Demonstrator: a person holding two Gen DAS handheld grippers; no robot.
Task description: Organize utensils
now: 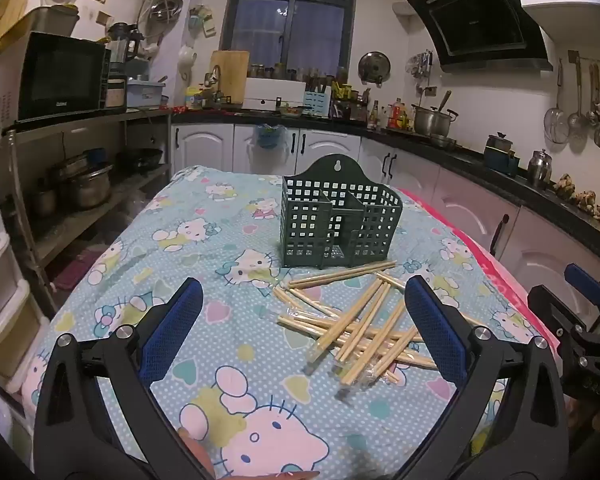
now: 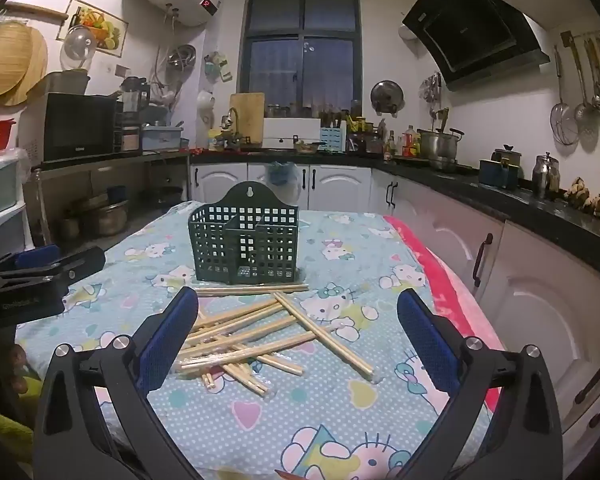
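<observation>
Nothing sorted yet: I see the chopsticks (image 2: 256, 336) piled loose on the bench (image 2: 340, 420) before the empty green holder (image 2: 246, 246). Left gripper (image 1: 300, 320) and right gripper (image 2: 298, 330) fingers spread wide, holding nothing.

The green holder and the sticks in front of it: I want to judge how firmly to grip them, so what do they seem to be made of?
The green holder looks like moulded plastic, matte dark green, with a regular square grid of holes and a hanging hole. The sticks look like pale bamboo or wood, unfinished; some seem to lie in clear wrappers, judging by the glints.
</observation>
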